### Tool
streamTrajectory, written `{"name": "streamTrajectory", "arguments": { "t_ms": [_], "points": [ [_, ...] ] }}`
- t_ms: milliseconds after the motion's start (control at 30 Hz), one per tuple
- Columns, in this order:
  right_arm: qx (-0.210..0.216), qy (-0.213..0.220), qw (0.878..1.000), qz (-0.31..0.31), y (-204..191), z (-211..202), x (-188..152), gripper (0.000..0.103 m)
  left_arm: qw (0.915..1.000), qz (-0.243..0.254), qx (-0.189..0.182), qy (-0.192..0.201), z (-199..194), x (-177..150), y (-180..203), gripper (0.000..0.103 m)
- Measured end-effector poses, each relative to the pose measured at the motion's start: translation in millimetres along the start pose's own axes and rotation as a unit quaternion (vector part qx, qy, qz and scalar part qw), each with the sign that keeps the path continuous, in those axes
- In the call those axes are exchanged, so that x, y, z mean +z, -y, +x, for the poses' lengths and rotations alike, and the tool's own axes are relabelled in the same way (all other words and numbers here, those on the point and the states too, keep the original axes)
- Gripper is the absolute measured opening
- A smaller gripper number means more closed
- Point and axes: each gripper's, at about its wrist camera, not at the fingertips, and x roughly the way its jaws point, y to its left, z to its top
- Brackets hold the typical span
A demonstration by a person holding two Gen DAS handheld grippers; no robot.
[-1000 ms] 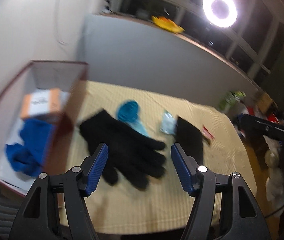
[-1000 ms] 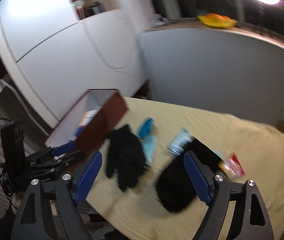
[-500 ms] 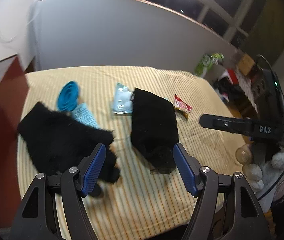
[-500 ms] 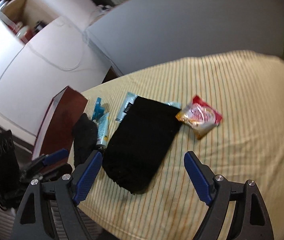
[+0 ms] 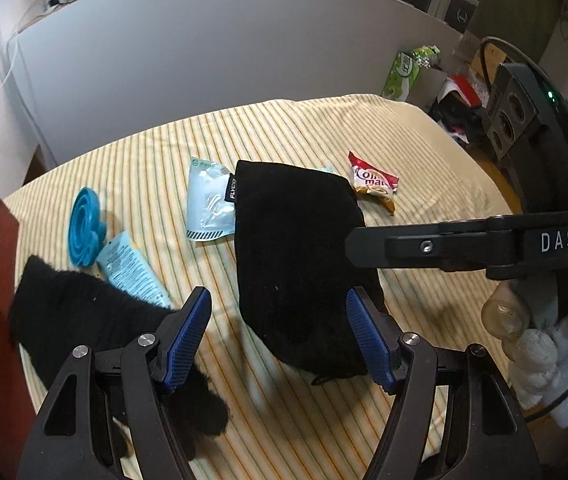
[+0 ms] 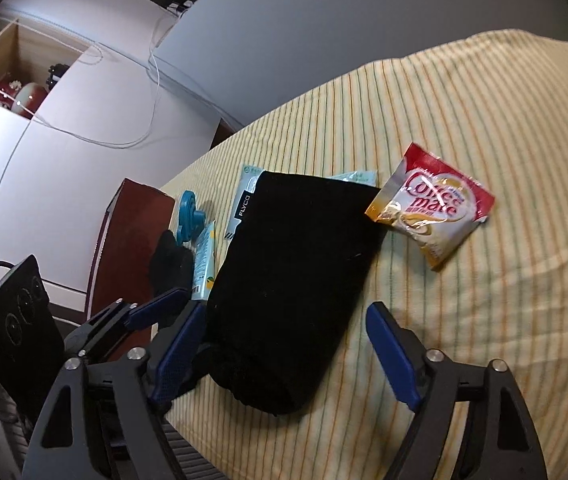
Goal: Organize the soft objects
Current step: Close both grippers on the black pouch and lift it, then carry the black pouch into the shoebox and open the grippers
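Striped yellow cloth covers the surface (image 5: 423,128), where a black velvet pouch (image 5: 295,264) lies between the released left tool (image 5: 280,340) and the empty, closing right tool (image 6: 284,354).

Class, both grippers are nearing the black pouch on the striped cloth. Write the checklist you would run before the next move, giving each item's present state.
1. Left gripper empty, jaws apart: ok.
2. Right gripper empty, jaws closing, pads not yet on anything: ok.
3. Black pouch flat, near end between both grippers' fingers: ok.
4. Pouch free of neighbours: not ok; it overlaps the clear packet and touches the coffee sachet.
5. Black glove clear of the left fingers: cannot tell.
6. Room in the brown box: cannot tell.
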Motion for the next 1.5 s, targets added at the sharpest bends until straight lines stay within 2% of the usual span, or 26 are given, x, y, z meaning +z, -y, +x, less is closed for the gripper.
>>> {"name": "streamTrajectory", "arguments": {
  "t_ms": [167,333,400,467,667,867,1067,1267,1500],
  "points": [
    [-0.002,-0.013,1.000,0.008,-1,14,2,0.075,0.9999,0.013,0.002,-0.005,10,2,3,0.070],
    [-0.010,-0.019,1.000,-0.003,-10,23,1,0.075,0.9998,0.009,-0.012,-0.012,20,4,4,0.070],
    [-0.010,-0.019,1.000,-0.004,-11,25,2,0.074,0.9997,0.005,-0.020,-0.013,23,4,4,0.065],
    [-0.017,-0.028,0.999,-0.006,-13,30,1,0.056,0.9997,0.007,-0.021,-0.013,25,3,6,0.063],
    [-0.025,-0.022,0.999,-0.004,-12,29,-1,0.039,0.9996,0.010,-0.025,-0.006,18,0,10,0.060],
    [-0.016,-0.021,1.000,-0.007,-15,14,-10,0.039,0.9993,0.006,-0.038,0.005,2,-10,17,0.060],
    [-0.010,-0.010,1.000,-0.015,-27,-9,-20,0.039,0.9983,0.010,-0.047,0.032,-27,-15,27,0.060],
    [-0.009,0.007,0.999,-0.037,-49,-37,-25,0.039,0.9971,0.009,-0.049,0.058,-58,-18,28,0.060],
    [-0.007,0.016,0.997,-0.072,-93,-53,-24,0.039,0.9949,0.002,-0.036,0.094,-99,-22,14,0.060]
  ]
}}
